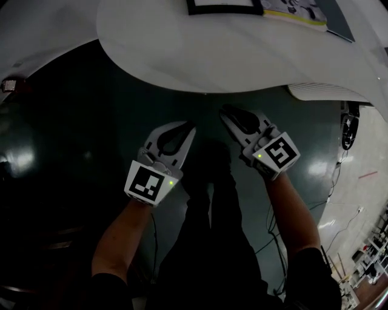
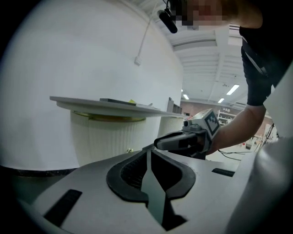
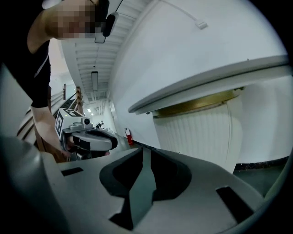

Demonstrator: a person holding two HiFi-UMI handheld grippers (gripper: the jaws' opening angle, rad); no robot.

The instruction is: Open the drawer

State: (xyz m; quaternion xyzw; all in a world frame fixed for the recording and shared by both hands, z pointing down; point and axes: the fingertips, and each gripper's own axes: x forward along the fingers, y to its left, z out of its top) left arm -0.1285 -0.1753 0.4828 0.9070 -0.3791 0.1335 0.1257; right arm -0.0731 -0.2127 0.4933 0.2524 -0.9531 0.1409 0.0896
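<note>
No drawer front shows plainly in any view. A white round table top (image 1: 182,48) stands on a white ribbed pedestal (image 2: 110,137) with a brass ring (image 3: 197,104) under the top. A small metal fitting (image 2: 130,150) sits low on the pedestal. Both grippers hang below the table's edge over the dark floor and point at the pedestal. My left gripper (image 1: 191,125) is shut with nothing between its jaws, its tips meeting in its own view (image 2: 149,149). My right gripper (image 1: 224,110) is close beside it, also shut and empty (image 3: 143,149).
A dark-framed sheet (image 1: 224,7) and papers (image 1: 297,12) lie on the table's far side. The glossy dark floor (image 1: 73,121) spreads below, with cables (image 1: 339,175) and a black device (image 1: 348,130) at the right. The person's legs (image 1: 212,242) stand under the grippers.
</note>
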